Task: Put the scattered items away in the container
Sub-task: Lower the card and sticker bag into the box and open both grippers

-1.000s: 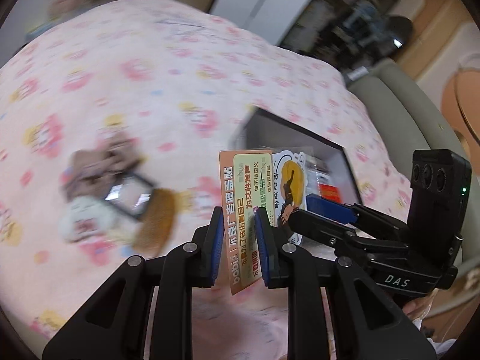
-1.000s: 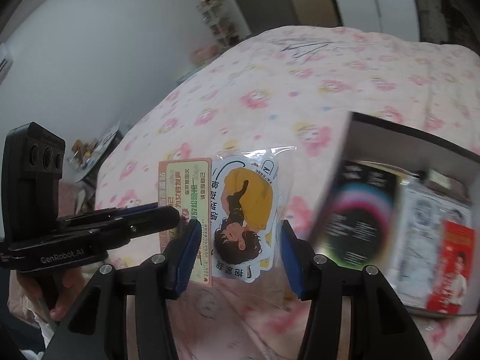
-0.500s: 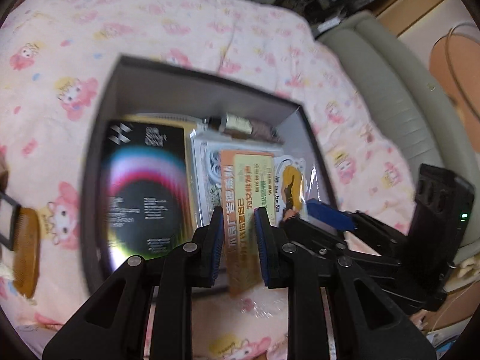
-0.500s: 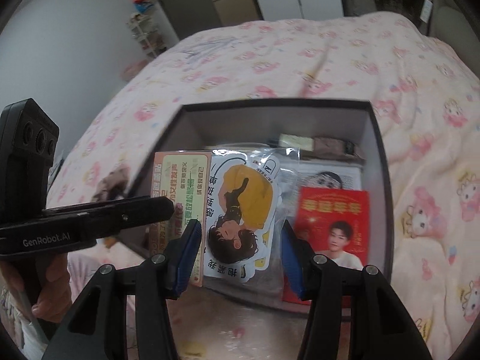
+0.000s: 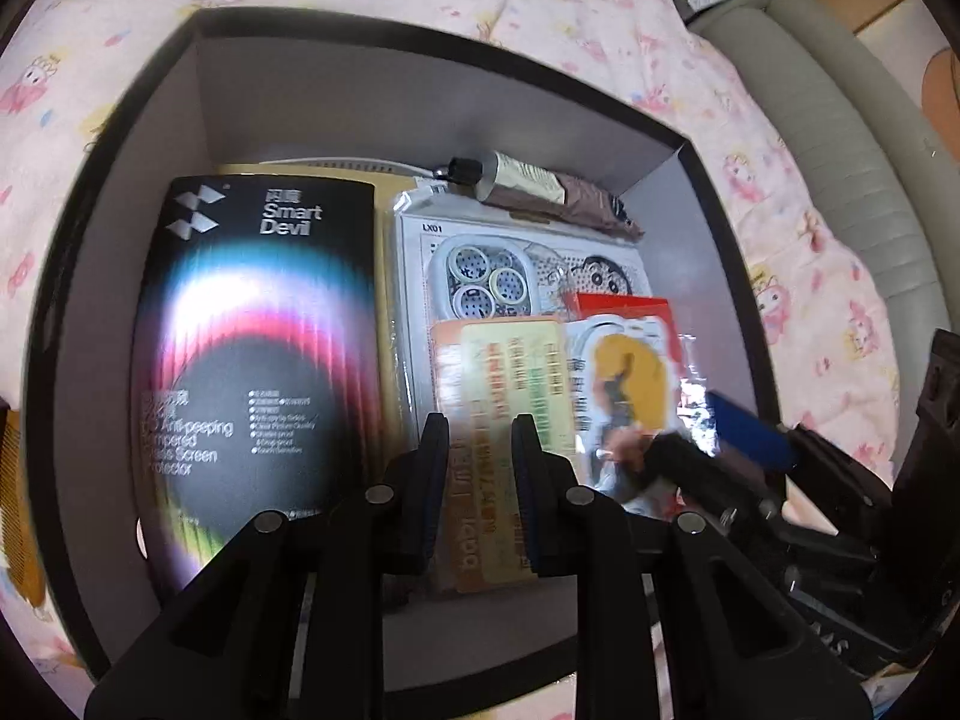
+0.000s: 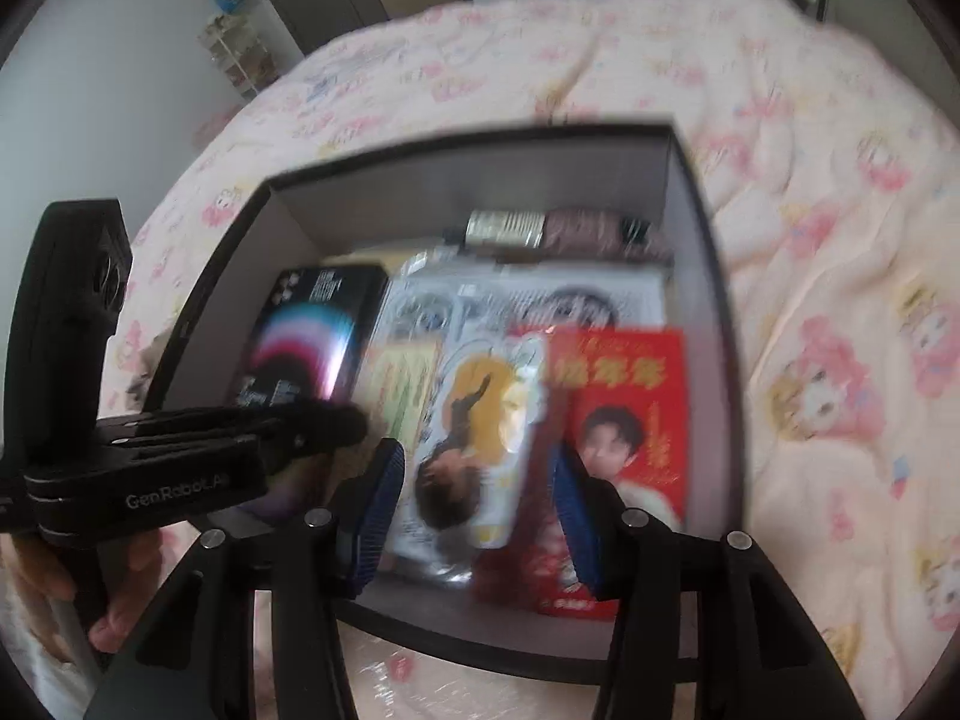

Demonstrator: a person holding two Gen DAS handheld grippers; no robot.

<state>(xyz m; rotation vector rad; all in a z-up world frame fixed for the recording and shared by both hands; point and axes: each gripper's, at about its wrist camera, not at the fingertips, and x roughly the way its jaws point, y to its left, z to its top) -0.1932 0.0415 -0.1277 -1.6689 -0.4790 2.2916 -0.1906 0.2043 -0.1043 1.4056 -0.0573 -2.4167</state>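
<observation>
A black box (image 5: 198, 96) with grey inner walls sits on the pink bedspread and also shows in the right wrist view (image 6: 699, 228). My left gripper (image 5: 479, 432) is shut on an orange and green card (image 5: 504, 384), held over the box's contents. My right gripper (image 6: 474, 468) is shut on a clear packet with a cartoon sticker (image 6: 474, 420), beside the card (image 6: 402, 390) over the box. Each gripper shows at the edge of the other's view.
In the box lie a black Smart Devil screen-protector pack (image 5: 264, 348), a phone case pack (image 5: 516, 264), a red envelope (image 6: 624, 414) and a tube (image 5: 522, 177). A brown comb (image 5: 15, 516) lies on the bed left of the box. A grey sofa (image 5: 864, 138) stands beyond.
Both grippers have swung from the open bedspread to over the box and moved in lower, still holding the card and the sticker packet.
</observation>
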